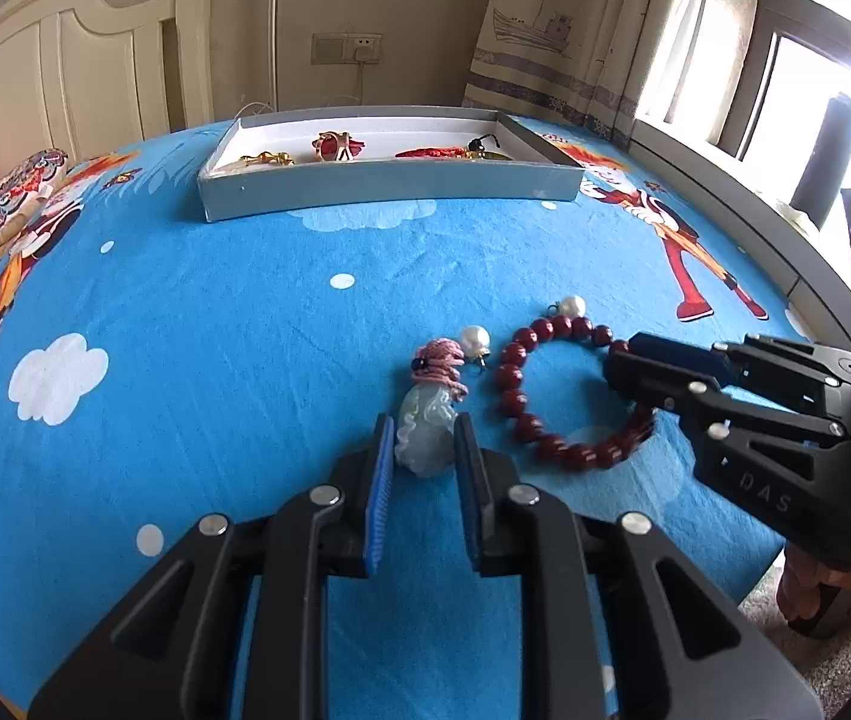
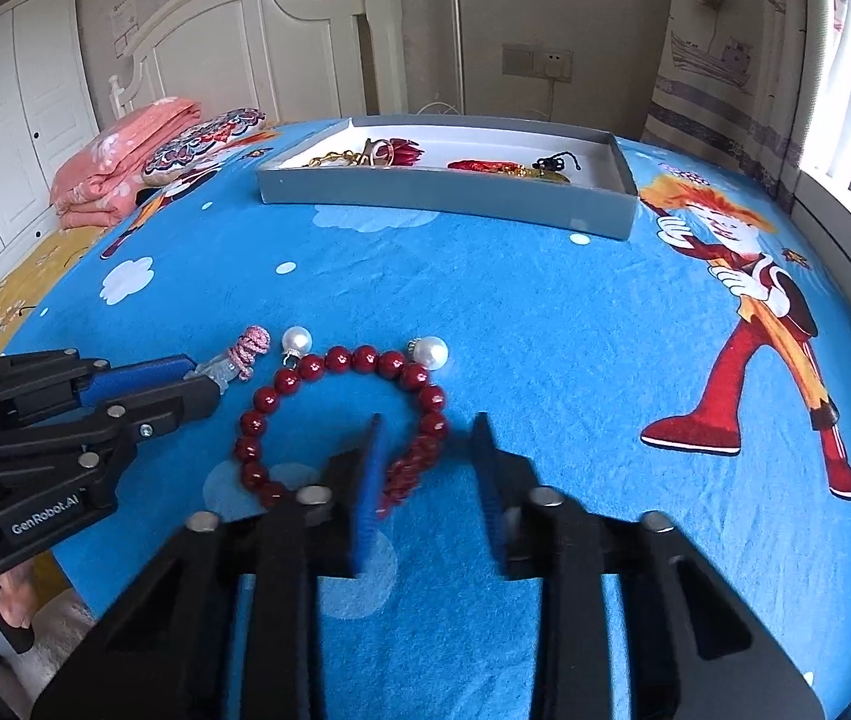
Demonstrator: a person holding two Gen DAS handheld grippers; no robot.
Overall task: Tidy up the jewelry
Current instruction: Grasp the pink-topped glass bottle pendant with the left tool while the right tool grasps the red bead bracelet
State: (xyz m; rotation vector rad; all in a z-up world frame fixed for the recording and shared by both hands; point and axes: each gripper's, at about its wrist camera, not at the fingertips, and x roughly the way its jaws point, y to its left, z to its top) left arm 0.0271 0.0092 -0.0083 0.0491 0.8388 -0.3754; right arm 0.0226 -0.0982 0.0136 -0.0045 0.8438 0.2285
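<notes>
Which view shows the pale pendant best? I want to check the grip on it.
The left wrist view: the pendant sits centred between the left gripper pads. The right wrist view shows only its tip from the side.

Bed (image 1: 215, 312): tray (image 1: 389, 186), bracelet (image 1: 521, 384), pendant (image 1: 425, 426)

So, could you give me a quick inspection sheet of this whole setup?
Surface: blue cartoon sheet on a bed.
Job's things: pendant, bracelet and two pearls on the sheet; box behind holds other pieces.
Clutter: folded blanket, pillow at the bed's head.
Grippers: left gripper shut on pendant; right gripper shut on bracelet.
Cables: cord hanging from wall socket.
Surroundings: headboard, curtain, window.
</notes>
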